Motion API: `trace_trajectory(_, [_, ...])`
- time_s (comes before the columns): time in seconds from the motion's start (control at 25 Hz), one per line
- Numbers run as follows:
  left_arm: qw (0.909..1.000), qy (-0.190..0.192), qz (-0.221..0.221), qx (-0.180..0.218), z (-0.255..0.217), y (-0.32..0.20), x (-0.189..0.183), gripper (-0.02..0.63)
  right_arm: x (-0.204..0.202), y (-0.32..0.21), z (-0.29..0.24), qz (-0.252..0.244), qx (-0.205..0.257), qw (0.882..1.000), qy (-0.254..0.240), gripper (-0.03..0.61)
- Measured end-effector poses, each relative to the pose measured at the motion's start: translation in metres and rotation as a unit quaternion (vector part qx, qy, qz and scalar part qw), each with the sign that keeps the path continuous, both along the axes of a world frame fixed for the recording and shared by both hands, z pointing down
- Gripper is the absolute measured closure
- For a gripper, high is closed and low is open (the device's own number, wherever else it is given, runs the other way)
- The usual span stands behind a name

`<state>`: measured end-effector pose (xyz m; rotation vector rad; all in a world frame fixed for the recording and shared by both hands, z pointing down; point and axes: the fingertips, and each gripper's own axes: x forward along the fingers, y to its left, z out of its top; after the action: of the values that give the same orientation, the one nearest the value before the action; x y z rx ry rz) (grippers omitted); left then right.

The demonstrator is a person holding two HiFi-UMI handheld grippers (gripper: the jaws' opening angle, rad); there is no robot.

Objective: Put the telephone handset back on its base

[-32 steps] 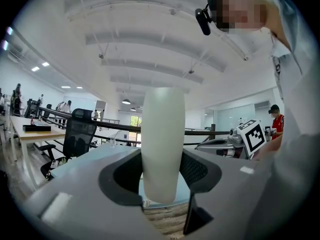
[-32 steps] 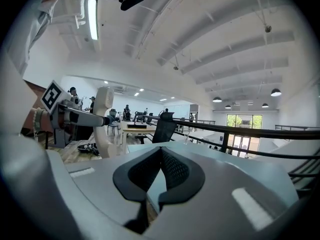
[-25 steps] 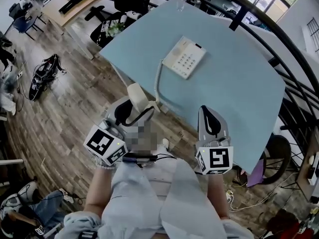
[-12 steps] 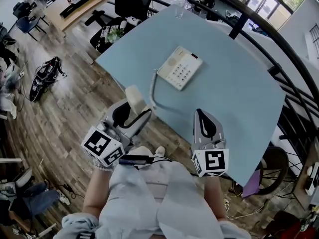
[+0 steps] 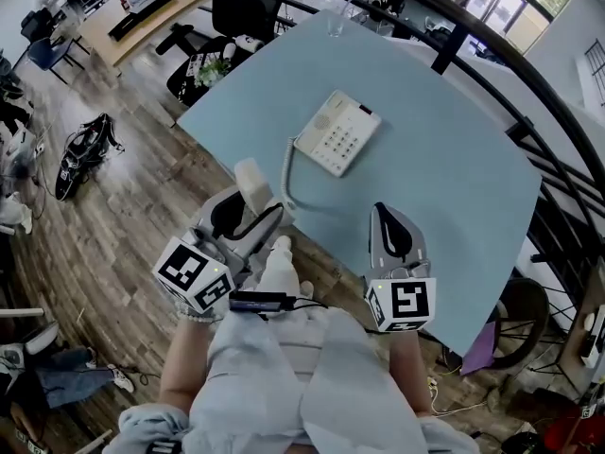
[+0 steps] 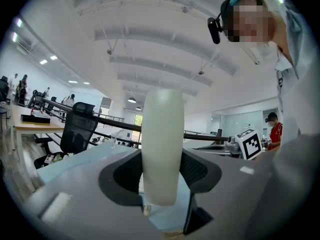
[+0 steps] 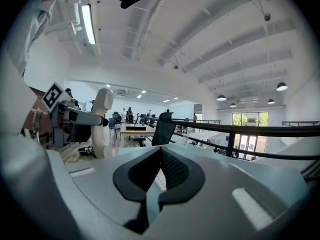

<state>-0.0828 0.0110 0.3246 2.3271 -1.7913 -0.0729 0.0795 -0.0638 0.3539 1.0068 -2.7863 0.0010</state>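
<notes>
While the left tool (image 6: 162, 159) is clamped across the middle of the handset (image 6: 161, 129), held upright just off the near-left edge of the counter (image 5: 454, 178), both handset ends stay free, probably for seating it. The cord (image 5: 286, 173) curves from it to the base (image 5: 337, 132), farther out on the counter. Right tool (image 7: 161, 156): jaws together on nothing, over the near edge. Base cradle vacant; clear glass (image 5: 337, 26) at the far edge, contents not discernible.

Lower part of handset (image 5: 250, 178) behind left tongs (image 5: 250, 208); key labels on base (image 5: 337, 132) too small
</notes>
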Motion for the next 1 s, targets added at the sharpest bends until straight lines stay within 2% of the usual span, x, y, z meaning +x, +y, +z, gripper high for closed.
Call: trace_trajectory(1.0, [0.9964,0.007,0.063,-0.057,0.043,-0.104,-0.044,0.393,-0.031,-0.079,0.019,0.056,-0.028,0.997,0.042,0.572])
